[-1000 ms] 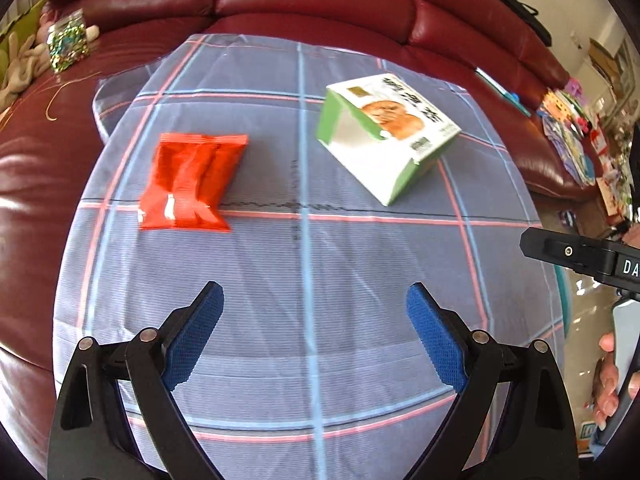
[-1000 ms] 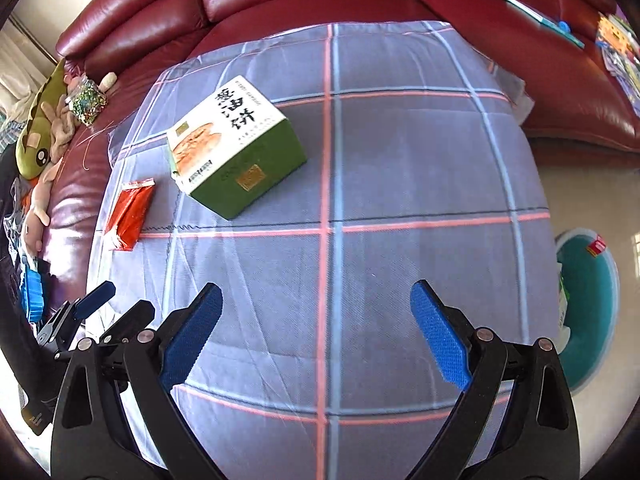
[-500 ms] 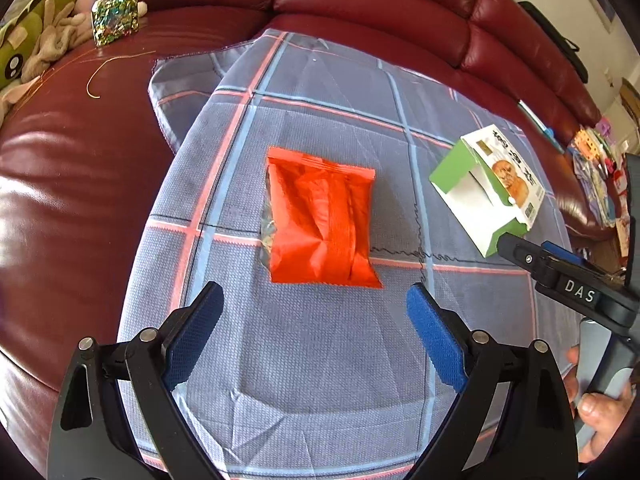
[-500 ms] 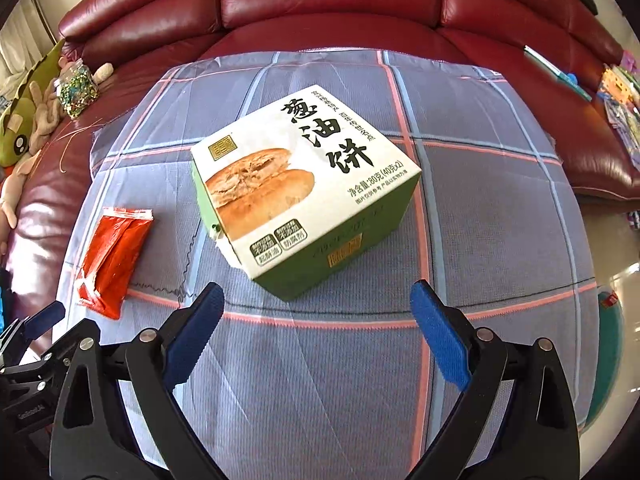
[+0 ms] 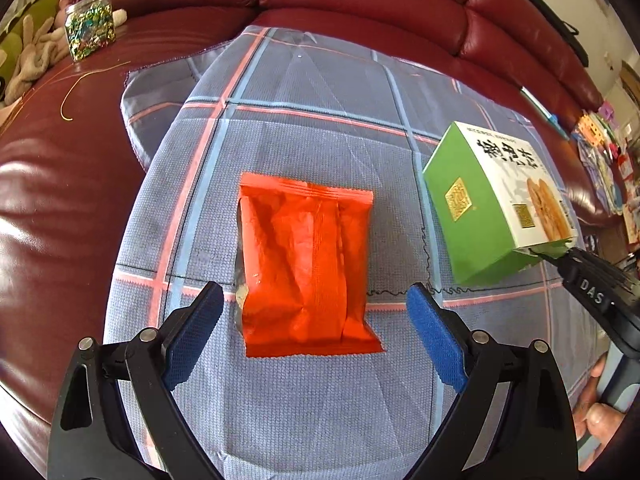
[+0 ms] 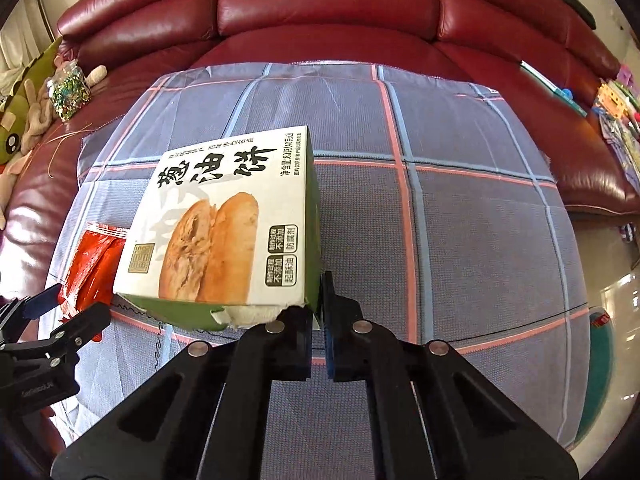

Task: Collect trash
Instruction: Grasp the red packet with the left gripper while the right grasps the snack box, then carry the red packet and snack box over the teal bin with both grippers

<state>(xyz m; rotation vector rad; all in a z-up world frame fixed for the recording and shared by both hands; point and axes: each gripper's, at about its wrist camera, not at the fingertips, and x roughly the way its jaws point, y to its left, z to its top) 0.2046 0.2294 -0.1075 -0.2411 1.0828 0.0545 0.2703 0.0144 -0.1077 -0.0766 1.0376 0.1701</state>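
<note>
An orange snack packet (image 5: 306, 268) lies flat on the plaid cloth (image 5: 320, 120). My left gripper (image 5: 314, 320) is open, its blue pads on either side of the packet's near end, just above it. A green and white pastry box (image 6: 224, 224) sits to the right. My right gripper (image 6: 318, 312) is shut on the box's near right wall, at its torn open end. The box also shows in the left wrist view (image 5: 496, 204), with the right gripper (image 5: 548, 254) at its corner. The packet shows in the right wrist view (image 6: 94, 264), partly hidden by the box.
The cloth covers a red leather sofa (image 6: 320, 20). A jar of glitter (image 5: 90, 24) and plush toys (image 6: 24, 120) lie at the left. Toys and papers (image 5: 604, 152) clutter the right. A teal bin (image 6: 600, 356) stands on the floor at the right.
My left gripper has moved in over the orange packet, which now lies between its pads. My right gripper has closed on the box's near right wall.
</note>
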